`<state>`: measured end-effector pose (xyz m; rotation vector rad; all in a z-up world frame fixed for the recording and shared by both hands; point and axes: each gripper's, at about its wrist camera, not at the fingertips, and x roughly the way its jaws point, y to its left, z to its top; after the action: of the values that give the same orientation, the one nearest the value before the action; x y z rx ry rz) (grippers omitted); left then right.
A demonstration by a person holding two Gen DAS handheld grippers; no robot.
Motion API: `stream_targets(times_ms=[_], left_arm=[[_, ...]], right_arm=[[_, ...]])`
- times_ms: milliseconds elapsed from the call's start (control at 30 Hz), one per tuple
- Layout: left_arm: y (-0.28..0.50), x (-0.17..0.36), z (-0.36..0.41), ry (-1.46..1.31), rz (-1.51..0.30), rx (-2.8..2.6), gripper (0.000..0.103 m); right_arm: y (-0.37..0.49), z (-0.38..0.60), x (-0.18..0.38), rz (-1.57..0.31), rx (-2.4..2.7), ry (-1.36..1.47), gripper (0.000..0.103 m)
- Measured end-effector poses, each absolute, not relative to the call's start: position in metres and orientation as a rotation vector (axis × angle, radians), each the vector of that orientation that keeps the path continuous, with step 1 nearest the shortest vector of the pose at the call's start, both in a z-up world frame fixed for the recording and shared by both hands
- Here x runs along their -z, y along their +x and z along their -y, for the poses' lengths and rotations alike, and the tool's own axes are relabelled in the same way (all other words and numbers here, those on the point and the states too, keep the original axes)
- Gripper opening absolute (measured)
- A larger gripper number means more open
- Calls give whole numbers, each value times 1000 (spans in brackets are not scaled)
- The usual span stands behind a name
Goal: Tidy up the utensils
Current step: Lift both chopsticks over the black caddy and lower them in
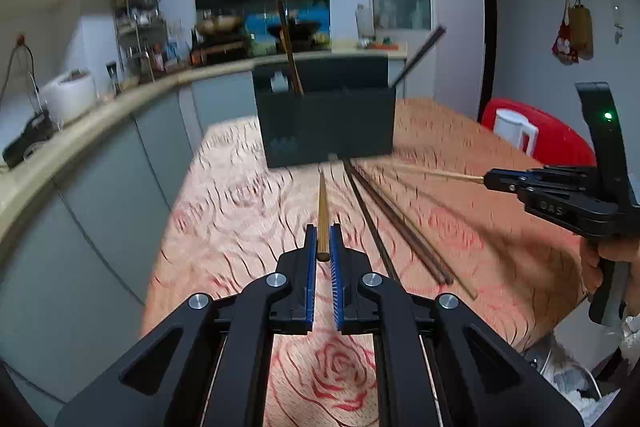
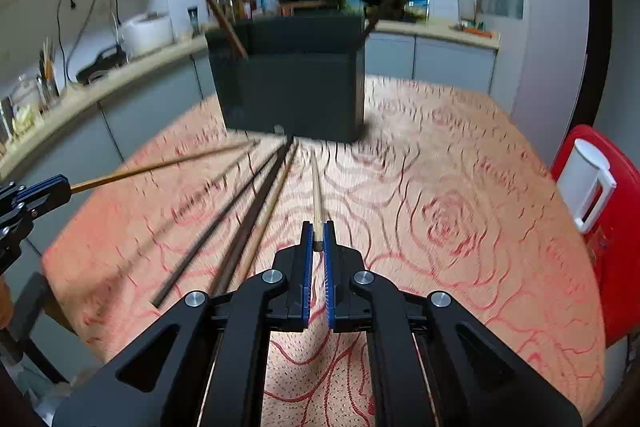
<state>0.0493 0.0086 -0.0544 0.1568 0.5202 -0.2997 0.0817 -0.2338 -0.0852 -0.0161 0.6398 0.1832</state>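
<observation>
A dark utensil holder box [image 1: 326, 119] stands on the rose-patterned tablecloth [image 1: 240, 211], with dark chopsticks [image 1: 289, 47] leaning out of it; it also shows in the right wrist view [image 2: 290, 87]. My left gripper [image 1: 323, 231] is shut on a light wooden chopstick [image 1: 322, 211] that points toward the box. My right gripper [image 2: 318, 227] is shut on another light chopstick [image 2: 317, 191], seen from the left wrist view at the right [image 1: 486, 179]. Several dark chopsticks [image 1: 384, 211] lie loose on the cloth between the grippers, also in the right wrist view [image 2: 248, 223].
A kitchen counter [image 1: 100, 107] with a rice cooker [image 1: 68, 95] runs along the left and back. A red chair [image 2: 608, 227] with a white jug [image 2: 586, 183] on it stands at the table's right edge.
</observation>
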Motion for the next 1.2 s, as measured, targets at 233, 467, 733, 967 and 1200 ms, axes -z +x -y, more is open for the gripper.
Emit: stream_targets(times_ms=[233, 467, 733, 967, 1200], left_arm=[[49, 8, -13, 160, -413, 291, 6], [57, -22, -12, 154, -362, 305, 6], [68, -44, -9, 150, -348, 326, 6], [81, -52, -7, 157, -346, 334, 6], [93, -60, -6, 151, -352, 340, 6]], right_arm=[[61, 241, 46, -521, -209, 16, 6], [53, 244, 22, -456, -228, 35, 6], [60, 252, 0, -441, -258, 92, 6], [75, 258, -14, -460, -288, 121, 6], [90, 258, -26, -476, -295, 125, 6]])
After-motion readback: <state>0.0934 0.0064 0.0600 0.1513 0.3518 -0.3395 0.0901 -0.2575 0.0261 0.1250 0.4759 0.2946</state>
